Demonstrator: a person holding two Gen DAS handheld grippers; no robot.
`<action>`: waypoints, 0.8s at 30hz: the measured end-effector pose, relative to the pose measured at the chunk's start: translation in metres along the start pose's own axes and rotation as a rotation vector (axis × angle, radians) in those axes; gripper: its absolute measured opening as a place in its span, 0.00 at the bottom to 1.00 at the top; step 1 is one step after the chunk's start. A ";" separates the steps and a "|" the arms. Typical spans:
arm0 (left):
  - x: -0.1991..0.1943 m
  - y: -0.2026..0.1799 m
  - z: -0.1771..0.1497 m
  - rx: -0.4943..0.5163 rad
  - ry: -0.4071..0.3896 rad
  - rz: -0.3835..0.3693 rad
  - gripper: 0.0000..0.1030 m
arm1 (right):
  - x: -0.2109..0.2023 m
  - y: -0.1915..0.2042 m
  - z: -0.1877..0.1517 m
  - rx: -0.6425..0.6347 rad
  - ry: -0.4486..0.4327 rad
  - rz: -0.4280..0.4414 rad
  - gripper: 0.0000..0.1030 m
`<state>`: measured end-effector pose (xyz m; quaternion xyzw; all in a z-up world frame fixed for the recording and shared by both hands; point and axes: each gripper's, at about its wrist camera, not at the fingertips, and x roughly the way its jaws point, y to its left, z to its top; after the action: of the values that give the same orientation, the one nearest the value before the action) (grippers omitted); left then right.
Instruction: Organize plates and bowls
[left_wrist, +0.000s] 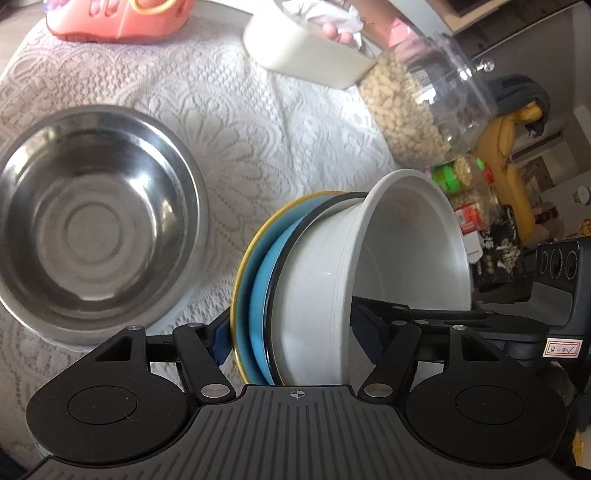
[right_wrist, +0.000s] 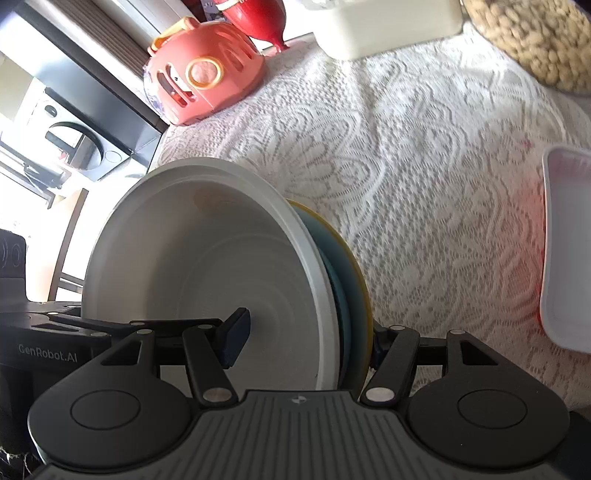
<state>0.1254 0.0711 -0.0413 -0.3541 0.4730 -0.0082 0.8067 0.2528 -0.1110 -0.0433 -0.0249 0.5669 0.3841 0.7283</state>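
My left gripper (left_wrist: 291, 339) squeezes the stack of dishes (left_wrist: 317, 295) from both sides, one finger on each face. My right gripper (right_wrist: 306, 341) grabs the same stack, one finger inside the white bowl (right_wrist: 207, 266), the other behind.
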 end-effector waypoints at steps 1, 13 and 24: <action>-0.008 0.004 0.003 -0.003 -0.019 -0.007 0.69 | -0.003 0.008 0.005 -0.019 -0.014 -0.003 0.61; -0.065 0.098 0.026 -0.153 -0.230 0.108 0.70 | 0.070 0.098 0.076 -0.134 0.004 0.135 0.63; -0.061 0.135 0.029 -0.190 -0.254 0.114 0.66 | 0.121 0.130 0.069 -0.200 0.065 0.076 0.71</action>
<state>0.0709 0.2101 -0.0645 -0.3995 0.3852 0.1272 0.8221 0.2398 0.0770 -0.0693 -0.0881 0.5496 0.4651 0.6884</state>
